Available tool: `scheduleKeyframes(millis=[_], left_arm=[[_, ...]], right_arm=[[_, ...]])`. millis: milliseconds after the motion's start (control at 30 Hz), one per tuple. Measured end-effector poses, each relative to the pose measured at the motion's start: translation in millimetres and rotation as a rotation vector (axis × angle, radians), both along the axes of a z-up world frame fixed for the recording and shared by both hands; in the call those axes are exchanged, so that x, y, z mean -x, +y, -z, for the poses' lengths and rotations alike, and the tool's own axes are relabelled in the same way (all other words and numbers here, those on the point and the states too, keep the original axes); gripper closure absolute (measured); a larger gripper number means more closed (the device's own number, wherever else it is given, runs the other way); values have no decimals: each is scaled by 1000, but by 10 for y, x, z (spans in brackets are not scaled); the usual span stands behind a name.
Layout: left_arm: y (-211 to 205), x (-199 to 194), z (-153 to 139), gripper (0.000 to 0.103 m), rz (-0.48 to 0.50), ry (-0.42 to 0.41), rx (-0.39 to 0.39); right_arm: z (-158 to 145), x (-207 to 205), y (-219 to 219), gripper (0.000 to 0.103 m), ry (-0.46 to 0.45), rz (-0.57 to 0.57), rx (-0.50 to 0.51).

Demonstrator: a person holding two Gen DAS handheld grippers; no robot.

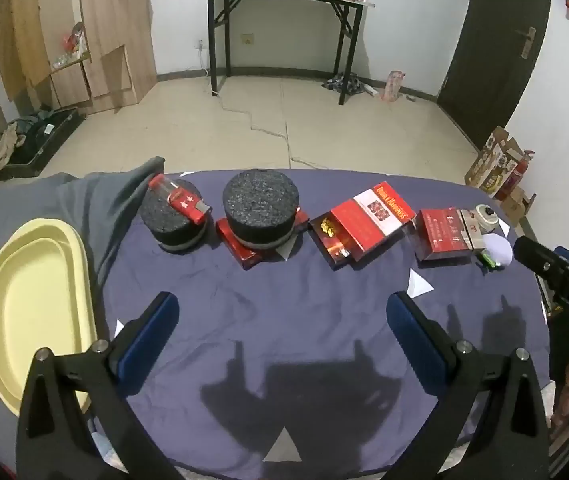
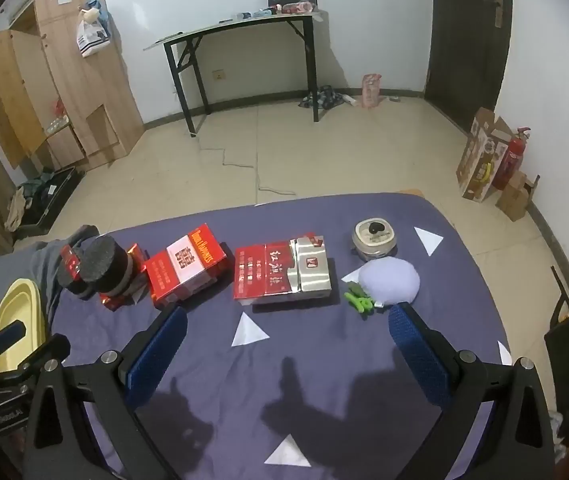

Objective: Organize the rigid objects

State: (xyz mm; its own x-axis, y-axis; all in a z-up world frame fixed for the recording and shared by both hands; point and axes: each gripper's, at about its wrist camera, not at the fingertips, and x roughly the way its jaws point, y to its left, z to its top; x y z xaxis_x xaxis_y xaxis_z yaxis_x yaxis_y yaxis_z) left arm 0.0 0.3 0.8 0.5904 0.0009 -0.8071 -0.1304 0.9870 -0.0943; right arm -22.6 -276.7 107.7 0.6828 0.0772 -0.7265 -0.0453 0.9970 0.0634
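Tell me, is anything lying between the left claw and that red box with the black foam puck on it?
Nothing visible does. The left gripper is open and empty, and only bare purple cloth lies between it and the red box under the foam puck.

Near half of the cloth is clear; clutter sits in a row along the far side.
Both grippers have bare blue cloth [image 1: 276, 320] ahead. Far row blocks: two black foam discs [image 1: 261, 200], red boxes [image 1: 364, 220], red-silver box [image 2: 284, 272], round tin [image 2: 374, 240], lilac pad [image 2: 390, 282] with green clip [image 2: 358, 298] just beside. Yellow tray [image 1: 36, 312] fills left edge.
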Motion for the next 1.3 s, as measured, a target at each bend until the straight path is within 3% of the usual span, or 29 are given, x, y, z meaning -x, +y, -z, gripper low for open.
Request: scheduleKeyframes(millis=[500, 1300], left_arm=[[32, 25, -56, 0, -22, -12, -24], [75, 43, -78, 0, -15, -34, 3]], right_arm=[[32, -24, 57, 0, 5, -17, 26], [103, -42, 116, 0, -4, -42, 41]])
